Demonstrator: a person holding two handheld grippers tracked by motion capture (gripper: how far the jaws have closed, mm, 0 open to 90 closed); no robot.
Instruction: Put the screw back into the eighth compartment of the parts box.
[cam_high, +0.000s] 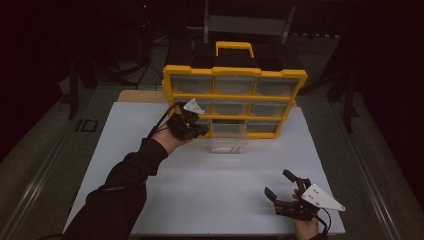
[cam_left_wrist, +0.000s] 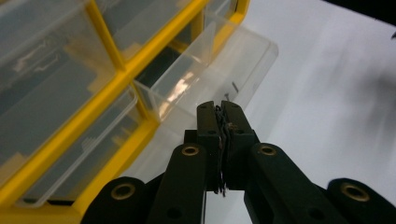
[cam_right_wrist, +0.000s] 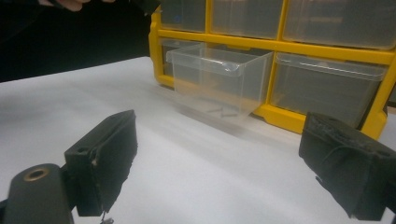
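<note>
Drawer (cam_high: 228, 141) juts lengthwise from cabinet (cam_high: 233, 101) toward person; left gripper (cam_left_wrist: 223, 108) jaws pressed together, seemingly empty; right gripper (cam_right_wrist: 219, 172) jaws spread.

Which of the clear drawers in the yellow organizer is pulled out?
The bottom-row middle drawer: it juts forward onto the white table, while the other drawers sit flush in the yellow organizer.

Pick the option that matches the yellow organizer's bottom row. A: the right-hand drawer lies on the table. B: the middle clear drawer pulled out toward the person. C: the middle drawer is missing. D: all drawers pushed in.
B: the clear drawer juts forward from the yellow organizer over the white table, its neighbours flush.
</note>
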